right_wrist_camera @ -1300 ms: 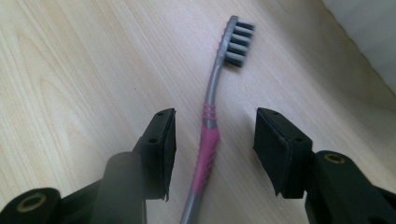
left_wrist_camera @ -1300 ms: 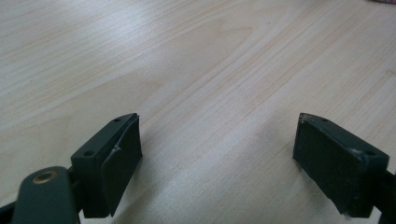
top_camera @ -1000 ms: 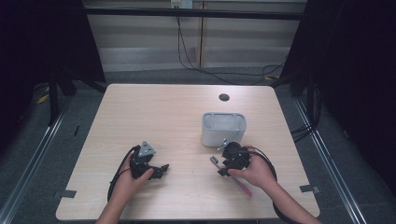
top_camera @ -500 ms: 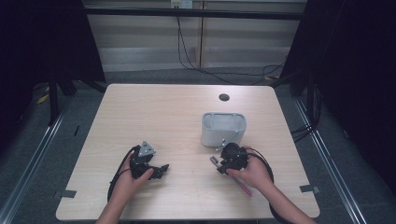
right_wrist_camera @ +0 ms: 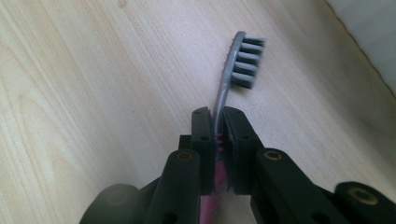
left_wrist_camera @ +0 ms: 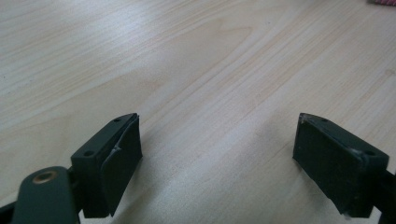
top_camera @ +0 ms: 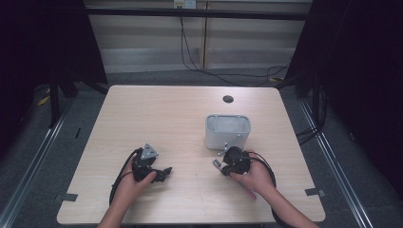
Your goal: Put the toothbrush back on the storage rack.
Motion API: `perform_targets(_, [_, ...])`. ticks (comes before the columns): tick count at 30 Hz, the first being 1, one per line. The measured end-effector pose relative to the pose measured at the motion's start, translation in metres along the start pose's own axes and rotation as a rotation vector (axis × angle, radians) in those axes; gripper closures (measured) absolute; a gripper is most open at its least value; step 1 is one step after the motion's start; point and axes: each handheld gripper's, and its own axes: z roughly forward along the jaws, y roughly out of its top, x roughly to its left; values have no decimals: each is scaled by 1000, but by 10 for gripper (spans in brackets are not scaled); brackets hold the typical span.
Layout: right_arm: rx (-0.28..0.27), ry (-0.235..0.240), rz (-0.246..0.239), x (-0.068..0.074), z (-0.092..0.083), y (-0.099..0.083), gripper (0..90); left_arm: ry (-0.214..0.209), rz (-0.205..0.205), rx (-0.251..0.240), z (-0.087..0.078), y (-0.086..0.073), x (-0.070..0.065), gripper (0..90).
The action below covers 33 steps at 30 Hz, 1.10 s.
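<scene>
Right gripper jaws just closed, now pinching pink toothbrush lower right of table; left gripper spread, lower left.

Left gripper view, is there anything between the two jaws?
No, the left gripper stands open over bare wooden table, nothing between its jaws.

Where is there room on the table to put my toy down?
The far half of the table, behind the grey bin, is bare, and so is the middle strip between the two hands. It is crowded by the right tool, which grips a toothbrush just in front of the bin.
</scene>
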Motion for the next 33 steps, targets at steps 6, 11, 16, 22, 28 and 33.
perform_targets(6, [-31, 11, 22, -2, -8, 0, 838, 2, 0, -2, 0, 0, 0, 150])
perform_targets(11, [-62, 24, 29, -4, -18, 2, 839, 2, -1, -1, 0, 0, 0, 149])
perform_targets(16, [-94, 26, 28, -5, -28, 5, 839, 1, -2, -1, 0, 0, 0, 149])
perform_targets(22, [-153, 28, 24, -5, -41, 6, 839, 2, -1, -1, 0, 0, 0, 149])
perform_targets(28, [-228, 20, 22, -8, -54, 6, 839, 1, -1, -1, 0, 0, 0, 149])
perform_targets(33, [-273, 20, 28, -9, -63, 5, 839, -1, 0, 0, 0, 0, 0, 149])
